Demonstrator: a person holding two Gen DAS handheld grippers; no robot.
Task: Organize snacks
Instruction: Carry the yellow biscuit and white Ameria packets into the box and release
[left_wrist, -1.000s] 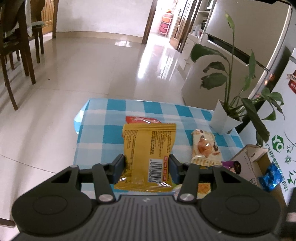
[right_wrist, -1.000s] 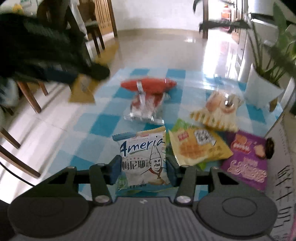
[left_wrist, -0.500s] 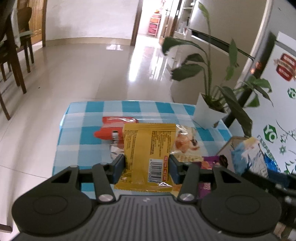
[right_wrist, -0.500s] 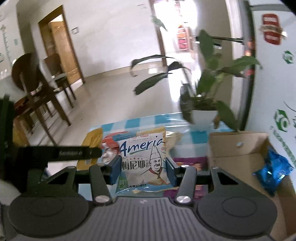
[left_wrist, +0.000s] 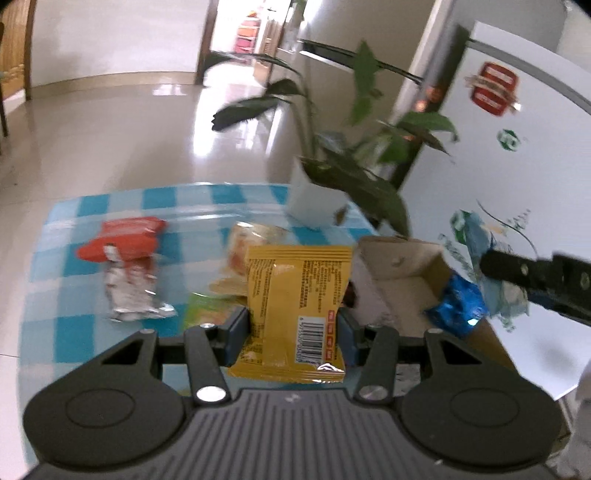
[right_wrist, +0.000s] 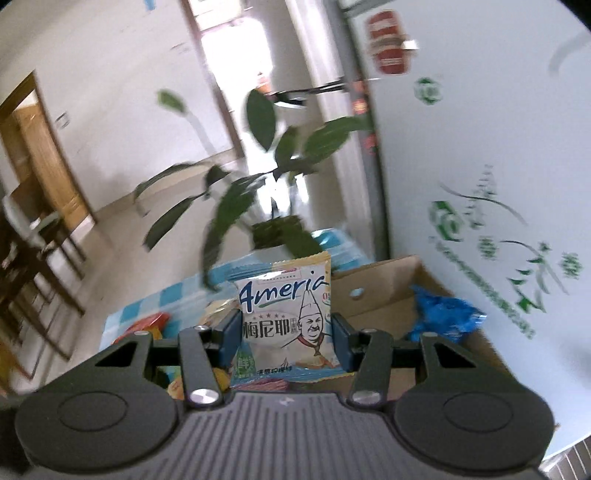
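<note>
My left gripper (left_wrist: 293, 326) is shut on a yellow snack packet (left_wrist: 297, 295), held above the blue checked table (left_wrist: 74, 269) just left of the open cardboard box (left_wrist: 402, 280). My right gripper (right_wrist: 286, 332) is shut on a white and blue "Ameria" packet (right_wrist: 286, 314), held over the box (right_wrist: 384, 291); it shows at the right of the left wrist view (left_wrist: 495, 280). A blue packet (left_wrist: 456, 306) lies in the box, also seen in the right wrist view (right_wrist: 443, 314). A red packet (left_wrist: 123, 238), a silver one (left_wrist: 131, 291), a pale pastry packet (left_wrist: 243, 243) and a green one (left_wrist: 207, 314) lie on the table.
A potted plant in a white pot (left_wrist: 314, 203) stands at the table's far right corner, its leaves (right_wrist: 258, 192) hanging near the box. A white fridge (left_wrist: 491, 177) stands right behind the box. Wooden chairs (right_wrist: 29, 251) stand on the tiled floor to the left.
Both grippers have swung right toward the box with their packets. The right gripper lifted from the table and now hangs over the box.
</note>
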